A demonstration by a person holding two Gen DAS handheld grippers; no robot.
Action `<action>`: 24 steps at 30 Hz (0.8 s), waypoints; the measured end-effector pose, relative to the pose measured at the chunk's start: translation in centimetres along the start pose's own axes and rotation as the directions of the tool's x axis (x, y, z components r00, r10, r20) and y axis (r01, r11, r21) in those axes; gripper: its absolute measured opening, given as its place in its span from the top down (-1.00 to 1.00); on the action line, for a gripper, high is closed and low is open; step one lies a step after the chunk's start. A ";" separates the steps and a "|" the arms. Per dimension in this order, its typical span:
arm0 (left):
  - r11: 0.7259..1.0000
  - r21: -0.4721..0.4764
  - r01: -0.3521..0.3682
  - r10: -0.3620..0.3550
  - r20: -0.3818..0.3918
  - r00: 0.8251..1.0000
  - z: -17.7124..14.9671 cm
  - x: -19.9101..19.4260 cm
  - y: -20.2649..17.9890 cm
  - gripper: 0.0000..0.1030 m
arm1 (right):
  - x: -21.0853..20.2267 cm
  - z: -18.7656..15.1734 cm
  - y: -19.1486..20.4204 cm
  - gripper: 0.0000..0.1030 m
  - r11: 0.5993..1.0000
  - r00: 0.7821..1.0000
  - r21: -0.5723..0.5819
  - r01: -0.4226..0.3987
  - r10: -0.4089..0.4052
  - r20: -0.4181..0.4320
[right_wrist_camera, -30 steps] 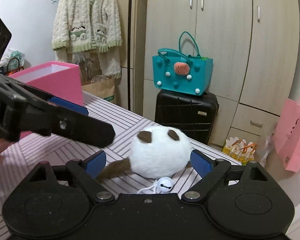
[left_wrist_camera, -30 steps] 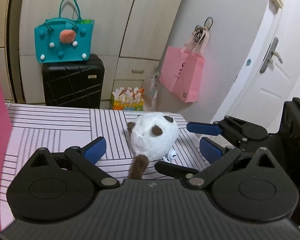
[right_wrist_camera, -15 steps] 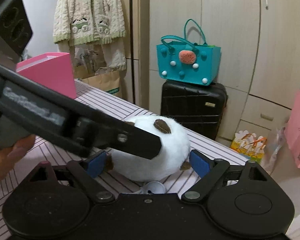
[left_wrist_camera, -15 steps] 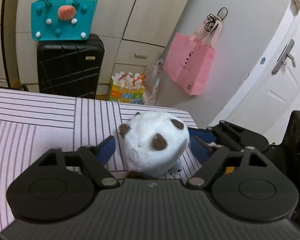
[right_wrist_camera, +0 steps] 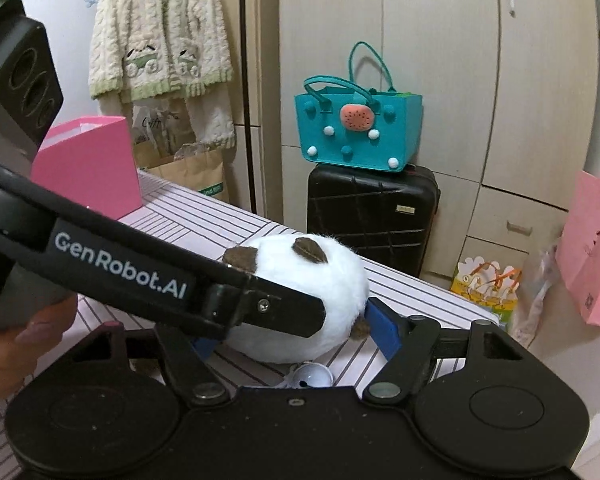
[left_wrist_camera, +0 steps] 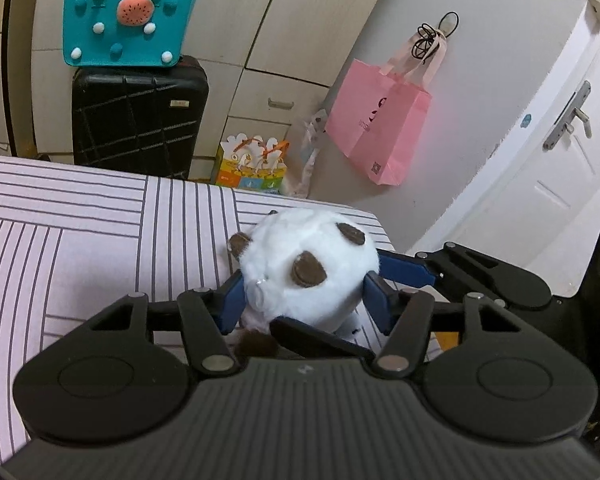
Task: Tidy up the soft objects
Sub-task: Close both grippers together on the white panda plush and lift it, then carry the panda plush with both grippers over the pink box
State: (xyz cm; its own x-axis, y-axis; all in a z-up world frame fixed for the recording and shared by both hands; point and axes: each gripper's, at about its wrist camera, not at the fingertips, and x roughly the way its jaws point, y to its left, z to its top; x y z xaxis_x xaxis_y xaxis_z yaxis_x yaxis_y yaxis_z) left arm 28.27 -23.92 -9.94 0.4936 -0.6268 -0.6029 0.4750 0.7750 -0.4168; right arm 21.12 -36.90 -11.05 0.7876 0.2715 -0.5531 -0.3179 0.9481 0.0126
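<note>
A round white plush toy (left_wrist_camera: 308, 264) with brown ears lies near the right corner of the pink striped table (left_wrist_camera: 80, 240). My left gripper (left_wrist_camera: 302, 300) straddles it; its jaws are closing and both blue pads press into the fur. My right gripper (right_wrist_camera: 292, 336) comes at the same toy (right_wrist_camera: 300, 320) from another side, jaws closing. Its right pad (right_wrist_camera: 382, 330) touches the fur. Its left pad is mostly hidden behind the left gripper's finger (right_wrist_camera: 268, 312). A small white bell (right_wrist_camera: 312, 376) on the toy's cord lies in front of it. In the left wrist view the right gripper's blue finger (left_wrist_camera: 404, 270) rests against the toy.
The table's edge (left_wrist_camera: 372, 220) runs just beyond the toy. A pink box (right_wrist_camera: 88, 168) stands at the table's far left. Behind are a black suitcase (left_wrist_camera: 136, 120) with a teal bag (left_wrist_camera: 124, 24) on top, a hanging pink paper bag (left_wrist_camera: 380, 128) and a door. A hand (right_wrist_camera: 16, 344) holds the left gripper.
The left gripper moved forward and down over the plush toy and its jaws narrowed onto it. The right gripper's jaws also narrowed. The left gripper's finger now crosses the right wrist view.
</note>
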 end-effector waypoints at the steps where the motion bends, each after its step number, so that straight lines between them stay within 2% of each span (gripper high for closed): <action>1: 1.000 -0.001 0.007 -0.007 -0.005 1.000 0.0 -0.2 0.0 -0.17 | -0.2 0.0 0.2 -0.51 1.000 1.000 0.002 0.006 -0.006 0.001; 8: 0.999 0.029 0.017 -0.016 -0.038 0.999 -0.7 -2.8 -0.9 -0.18 | -2.6 -0.2 2.0 -0.51 0.998 1.000 0.063 0.031 -0.031 -0.001; 20: 0.995 0.063 0.076 -0.072 -0.069 0.995 -3.4 -9.3 -1.6 -0.18 | -7.9 -0.7 7.8 -0.52 0.996 0.998 0.054 0.070 -0.070 0.007; 24: 0.993 0.096 0.064 -0.055 -0.097 0.994 -4.4 -11.2 -2.0 -0.19 | -9.3 -0.8 9.7 -0.52 0.996 0.997 0.050 0.073 -0.072 -0.006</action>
State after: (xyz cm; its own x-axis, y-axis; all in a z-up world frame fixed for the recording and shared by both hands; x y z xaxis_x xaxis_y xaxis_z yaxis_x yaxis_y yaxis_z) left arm 18.62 -18.10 -5.31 0.3941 -0.6575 -0.6422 0.5731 0.7221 -0.3875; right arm 10.32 -30.34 -6.44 0.8056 0.2011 -0.5573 -0.2332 0.9723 0.0137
